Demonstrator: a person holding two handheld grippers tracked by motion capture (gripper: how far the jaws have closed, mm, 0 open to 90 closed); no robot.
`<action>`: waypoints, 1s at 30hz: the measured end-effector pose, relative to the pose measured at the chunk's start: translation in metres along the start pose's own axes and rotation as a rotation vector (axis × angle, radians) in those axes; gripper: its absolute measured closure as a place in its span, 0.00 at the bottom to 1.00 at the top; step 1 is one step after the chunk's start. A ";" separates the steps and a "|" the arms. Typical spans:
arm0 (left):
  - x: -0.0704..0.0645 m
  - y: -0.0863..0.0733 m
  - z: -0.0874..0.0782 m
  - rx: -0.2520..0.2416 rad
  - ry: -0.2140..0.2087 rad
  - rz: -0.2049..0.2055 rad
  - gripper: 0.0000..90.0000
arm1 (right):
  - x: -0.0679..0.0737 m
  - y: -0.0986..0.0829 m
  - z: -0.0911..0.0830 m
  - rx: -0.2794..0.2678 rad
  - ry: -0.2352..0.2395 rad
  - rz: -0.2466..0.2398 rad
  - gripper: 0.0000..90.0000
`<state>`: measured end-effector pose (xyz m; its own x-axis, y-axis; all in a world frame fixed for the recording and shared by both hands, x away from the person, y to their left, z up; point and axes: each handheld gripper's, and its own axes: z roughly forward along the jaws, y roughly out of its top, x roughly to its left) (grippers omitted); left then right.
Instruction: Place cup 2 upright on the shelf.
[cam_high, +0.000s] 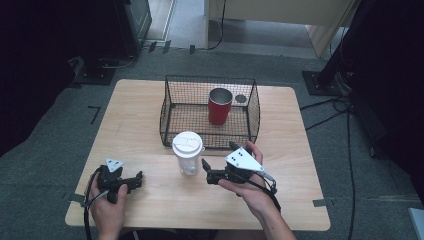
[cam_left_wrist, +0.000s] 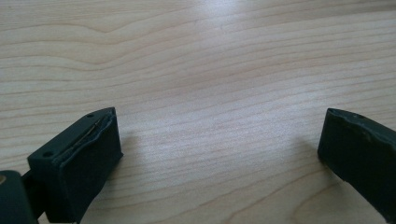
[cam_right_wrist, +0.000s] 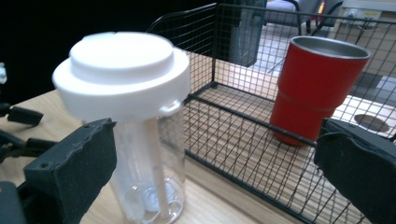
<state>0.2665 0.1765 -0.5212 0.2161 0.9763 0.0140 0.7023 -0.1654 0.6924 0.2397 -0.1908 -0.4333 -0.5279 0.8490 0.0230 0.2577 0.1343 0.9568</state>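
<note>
A: Standing upright on the wooden table (cam_high: 135, 115), just in front of the wire basket (cam_high: 172, 112), is the clear plastic cup (cam_high: 188, 159), capped by its white lid (cam_high: 187, 142). Where is the right gripper (cam_high: 216, 161) in relation to it?

B: Just beside the cup, on the cup's right in the high view. The person's right hand (cam_high: 252, 192) holds it low over the table, jaws pointing left toward the cup and spread wide apart, with nothing between them.

A: The right gripper view agrees?

B: It does. There the right gripper (cam_right_wrist: 210, 172) shows its two black jaws far apart at the bottom corners, and the clear plastic cup (cam_right_wrist: 149, 182) rises just beyond the left jaw, not touching either one so far as can be told. A white straw-like stem runs down inside the cup from the white lid (cam_right_wrist: 121, 70).

A: And the basket?

B: The wire basket (cam_right_wrist: 233, 135) sits right behind the cup. Inside it a red tumbler (cam_right_wrist: 313, 93) stands upright; in the high view the red tumbler (cam_high: 219, 107) is toward the basket's back right part.

A: The other side?

B: The left gripper (cam_high: 131, 181) is held by the left hand (cam_high: 107, 207) near the table's front left, well apart from the cup. In the left gripper view the left gripper (cam_left_wrist: 219, 154) has its jaws wide apart over bare wood of the table (cam_left_wrist: 196, 70), holding nothing.
</note>
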 end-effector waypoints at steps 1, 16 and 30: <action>0.000 0.000 0.000 0.000 0.000 0.000 0.00 | 0.001 -0.002 0.000 0.001 0.005 -0.002 0.00; 0.000 0.000 0.000 0.000 0.000 0.000 0.00 | 0.022 -0.024 0.004 0.020 0.086 -0.011 0.00; 0.000 0.000 0.000 0.000 0.000 0.000 0.00 | 0.040 -0.027 0.020 0.017 0.134 -0.044 0.00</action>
<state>0.2665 0.1765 -0.5211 0.2160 0.9763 0.0142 0.7025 -0.1655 0.6922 0.2277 -0.1504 -0.4638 -0.6424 0.7661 0.0203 0.2449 0.1800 0.9527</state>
